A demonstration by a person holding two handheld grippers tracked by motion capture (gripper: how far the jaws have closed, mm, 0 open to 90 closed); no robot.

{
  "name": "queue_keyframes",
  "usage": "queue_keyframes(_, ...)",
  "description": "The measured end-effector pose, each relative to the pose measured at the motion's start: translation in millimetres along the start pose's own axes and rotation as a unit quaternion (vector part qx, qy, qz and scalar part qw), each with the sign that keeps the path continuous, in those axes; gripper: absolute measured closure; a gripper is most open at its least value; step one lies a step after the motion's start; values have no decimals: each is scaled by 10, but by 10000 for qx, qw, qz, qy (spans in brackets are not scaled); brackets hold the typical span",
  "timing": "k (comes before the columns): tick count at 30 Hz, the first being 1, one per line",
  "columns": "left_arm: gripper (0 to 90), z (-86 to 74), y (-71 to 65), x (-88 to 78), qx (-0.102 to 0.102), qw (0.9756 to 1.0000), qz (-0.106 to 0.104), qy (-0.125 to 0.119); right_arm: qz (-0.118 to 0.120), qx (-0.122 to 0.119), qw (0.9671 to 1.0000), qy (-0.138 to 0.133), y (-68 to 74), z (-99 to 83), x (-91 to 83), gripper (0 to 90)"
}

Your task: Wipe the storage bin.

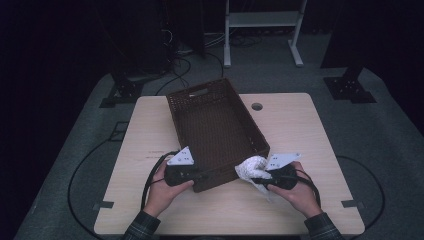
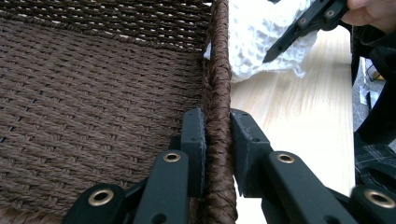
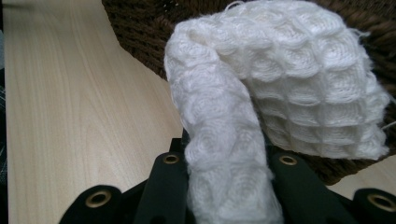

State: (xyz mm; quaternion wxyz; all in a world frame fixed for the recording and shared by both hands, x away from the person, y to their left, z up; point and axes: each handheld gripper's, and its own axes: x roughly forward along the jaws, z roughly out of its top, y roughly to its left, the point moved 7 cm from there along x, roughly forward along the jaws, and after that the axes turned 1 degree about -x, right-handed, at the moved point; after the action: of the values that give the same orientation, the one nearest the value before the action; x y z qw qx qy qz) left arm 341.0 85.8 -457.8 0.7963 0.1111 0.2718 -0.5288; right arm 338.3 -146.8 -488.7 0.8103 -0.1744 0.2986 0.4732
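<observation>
The left tool is clamped on the near wall of the brown woven basket, close to its left corner. In the left gripper view one jaw stands inside the basket and the other outside, and both press on the thick braided rim. This hand seems to be there to keep the basket steady on the table.

The right tool is closed on a white waffle-knit cloth. In the right gripper view the cloth rises from between the two jaws as a bunched fold and hangs over toward the basket wall behind it. From the high view the cloth is at the near right corner of the basket, just outside the rim or on it; the picture is dim there, so I cannot tell if it already touches the weave.

I judge that the step in hand is to bring the cloth into the basket, and the cloth is not yet inside. The next move calls for lifting the right tool enough that the hanging part clears the rim, then carrying it forward over the open bottom before the jaws let go. The loose knit may catch on the rough braid, so the lift should be clean. The left tool should keep its grip until the cloth is released.
</observation>
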Motion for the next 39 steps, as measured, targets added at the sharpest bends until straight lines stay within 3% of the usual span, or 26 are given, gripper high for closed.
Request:
queue_keyframes(15,760,0,1,0,-3,10000,1,10,127,83,9994,323,-3,-120,155,747)
queue_keyframes(25,759,0,0,0,-2,10000,3,9,157,57,9974,704,9,-237,278,748)
queue_keyframes(37,758,0,-1,0,0,10000,4,16,297,152,9963,796,8,-310,250,746)
queue_keyframes(39,757,-1,-1,-1,5,10000,2,18,226,95,9969,745,13,-294,235,747)
